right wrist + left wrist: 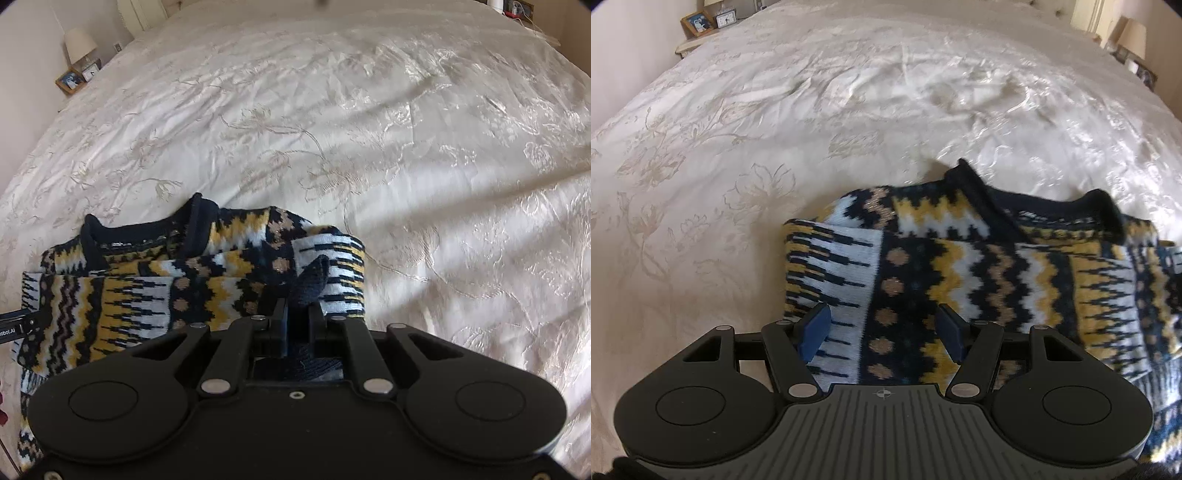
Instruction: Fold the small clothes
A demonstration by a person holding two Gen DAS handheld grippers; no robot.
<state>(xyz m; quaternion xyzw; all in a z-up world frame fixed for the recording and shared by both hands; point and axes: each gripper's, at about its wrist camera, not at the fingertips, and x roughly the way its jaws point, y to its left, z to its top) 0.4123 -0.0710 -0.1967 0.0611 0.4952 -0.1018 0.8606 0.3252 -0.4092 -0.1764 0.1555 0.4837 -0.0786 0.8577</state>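
Observation:
A small knitted sweater (960, 266) in navy, yellow, white and tan zigzags lies on the bed, sleeves folded over its body, dark collar away from me. My left gripper (882, 326) is open, its blue pads either side of the sweater's left part, just above it. In the right wrist view the sweater (147, 291) lies left and ahead. My right gripper (297, 314) is shut on a dark navy cuff (310, 284) of the right sleeve, pinched between the fingers.
The cream embroidered bedspread (812, 122) spreads all around the sweater. A bedside table with a framed photo (698, 22) and clock stands far left; a lamp (1132, 37) stands far right. The left gripper's tip (18, 325) shows at the left edge.

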